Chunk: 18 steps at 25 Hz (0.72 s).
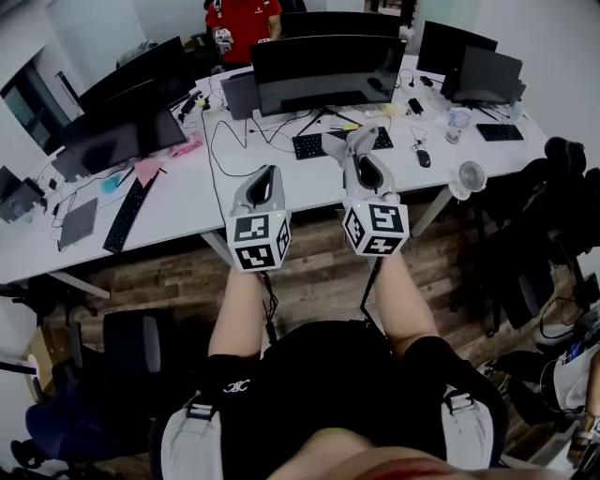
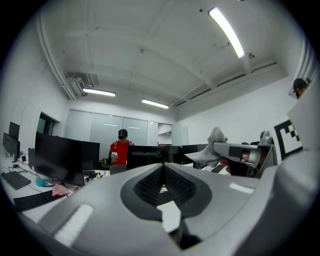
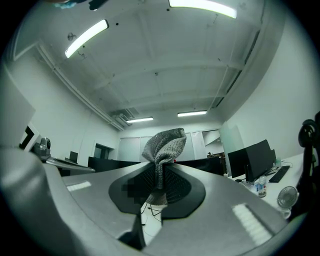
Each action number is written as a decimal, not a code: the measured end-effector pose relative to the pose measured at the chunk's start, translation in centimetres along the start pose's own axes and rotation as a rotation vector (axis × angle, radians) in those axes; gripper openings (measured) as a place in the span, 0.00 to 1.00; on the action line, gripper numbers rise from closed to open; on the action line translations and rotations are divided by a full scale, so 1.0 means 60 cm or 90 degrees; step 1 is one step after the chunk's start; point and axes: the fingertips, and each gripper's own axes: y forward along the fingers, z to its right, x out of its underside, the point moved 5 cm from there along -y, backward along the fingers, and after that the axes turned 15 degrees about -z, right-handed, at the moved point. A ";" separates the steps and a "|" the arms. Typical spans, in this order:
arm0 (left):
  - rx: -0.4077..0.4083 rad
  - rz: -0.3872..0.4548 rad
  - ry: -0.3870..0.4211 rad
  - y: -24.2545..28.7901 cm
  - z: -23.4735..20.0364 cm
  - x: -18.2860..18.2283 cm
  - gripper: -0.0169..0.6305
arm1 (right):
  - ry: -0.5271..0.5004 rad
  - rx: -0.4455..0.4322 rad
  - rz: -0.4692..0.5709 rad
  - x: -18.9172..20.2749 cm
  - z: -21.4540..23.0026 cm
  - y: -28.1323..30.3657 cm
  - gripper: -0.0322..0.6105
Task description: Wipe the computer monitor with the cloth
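Though in fingers (image 3: 184, 189), crumpled grey cloth (image 3: 165, 142)

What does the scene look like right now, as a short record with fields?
Left gripper: shut, holding nothing
Right gripper: shut on the cloth
Monitor: on the desk, screen dark, cloth held short of it
Keyboard: in front of the monitor
Person: red top, standing behind the desk
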 end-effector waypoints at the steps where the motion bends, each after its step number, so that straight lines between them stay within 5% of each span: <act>1: 0.003 -0.001 -0.001 0.003 -0.006 -0.001 0.10 | -0.005 0.004 0.000 -0.001 -0.003 0.005 0.10; 18: -0.028 -0.006 -0.011 0.092 -0.073 -0.005 0.10 | -0.003 -0.014 0.010 0.008 0.001 0.134 0.10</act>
